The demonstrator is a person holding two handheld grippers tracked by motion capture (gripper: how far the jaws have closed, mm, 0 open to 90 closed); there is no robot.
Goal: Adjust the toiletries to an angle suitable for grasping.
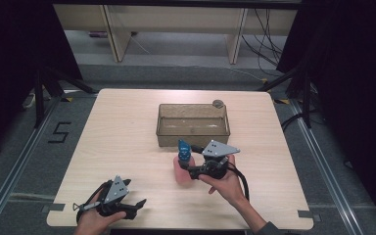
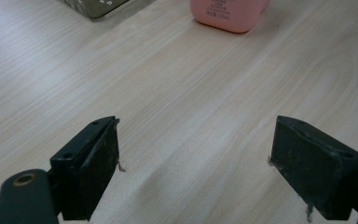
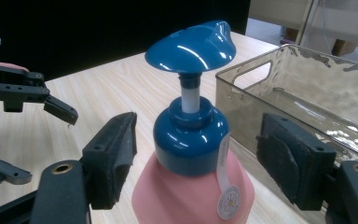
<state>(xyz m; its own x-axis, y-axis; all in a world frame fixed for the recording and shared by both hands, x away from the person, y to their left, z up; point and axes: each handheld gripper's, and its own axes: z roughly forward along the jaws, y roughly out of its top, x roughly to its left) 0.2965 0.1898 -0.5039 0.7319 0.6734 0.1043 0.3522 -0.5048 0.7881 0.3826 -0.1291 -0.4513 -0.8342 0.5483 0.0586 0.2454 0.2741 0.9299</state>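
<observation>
A pink pump bottle (image 1: pixel 181 172) with a blue pump head (image 3: pixel 191 46) stands upright on the wooden table (image 1: pixel 127 137), just in front of a clear brownish bin (image 1: pixel 193 125). My right gripper (image 1: pixel 186 165) is open, its jaws on either side of the bottle's blue collar (image 3: pixel 190 135) without touching it. My left gripper (image 1: pixel 136 205) is open near the table's front edge, with bare wood between its fingers (image 2: pixel 93 163). In the left gripper view, the bottle's pink base (image 2: pixel 228 16) sits farther off.
The bin (image 3: pixel 307 93) is empty and stands close behind the bottle. A small dark round object (image 1: pixel 218 103) lies at the bin's far right corner. A "5" mark (image 1: pixel 58 132) is on the floor at the left.
</observation>
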